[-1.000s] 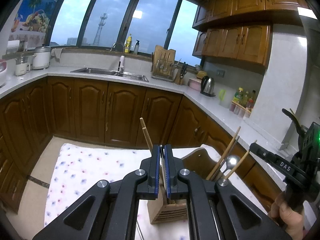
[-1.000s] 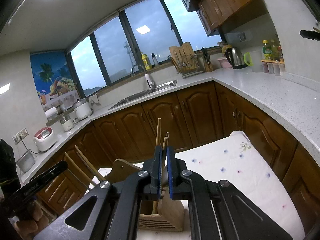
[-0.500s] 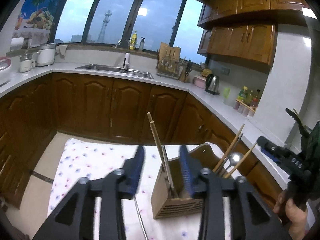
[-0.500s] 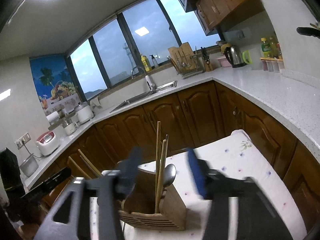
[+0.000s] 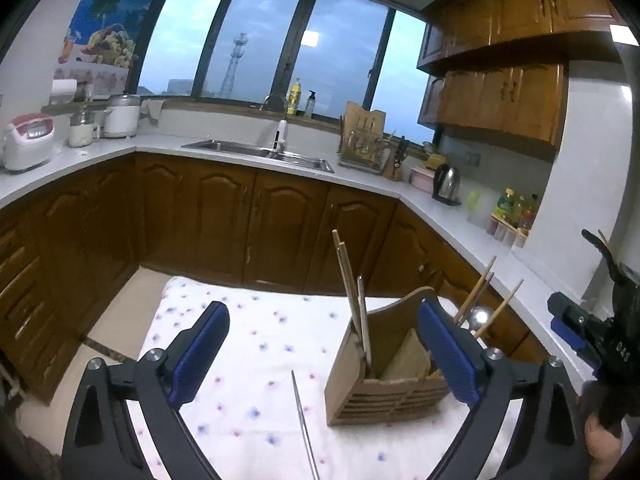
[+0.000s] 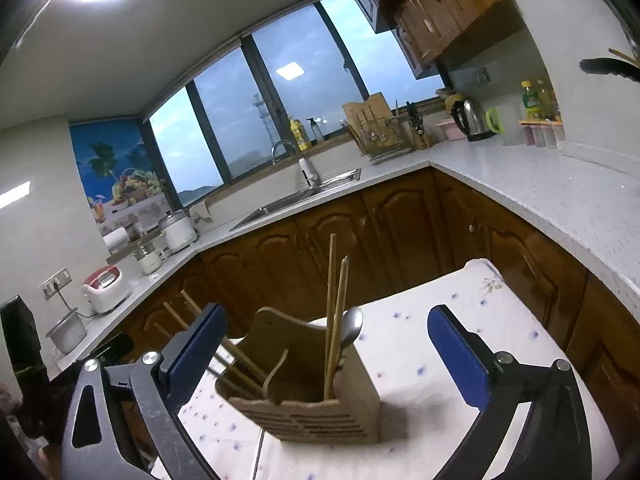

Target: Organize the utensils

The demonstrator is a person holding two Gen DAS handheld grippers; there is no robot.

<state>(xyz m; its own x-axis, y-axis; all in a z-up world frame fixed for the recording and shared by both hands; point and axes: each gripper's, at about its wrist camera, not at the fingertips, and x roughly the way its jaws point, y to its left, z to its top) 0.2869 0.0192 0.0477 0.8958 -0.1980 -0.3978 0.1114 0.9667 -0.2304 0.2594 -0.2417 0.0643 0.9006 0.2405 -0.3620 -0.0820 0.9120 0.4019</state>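
Standing between both grippers' wide-open, empty jaws, wooden utensil holder point(image 6: 304, 396) with chopsticks point(image 6: 334, 320).

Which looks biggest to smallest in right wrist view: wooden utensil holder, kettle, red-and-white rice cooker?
1. wooden utensil holder, by far, though it sits nearest the camera.
2-3. red-and-white rice cooker and kettle look about alike; both are far, so no ranking.

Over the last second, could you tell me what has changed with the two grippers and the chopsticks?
Both grippers let go: the left gripper and right gripper, each shut on chopsticks a second ago, now stand wide open and have drawn back slightly. The released chopsticks and lean in the wooden holder. The holder, the spoon in it and the thin metal utensil on the floral cloth stayed put.
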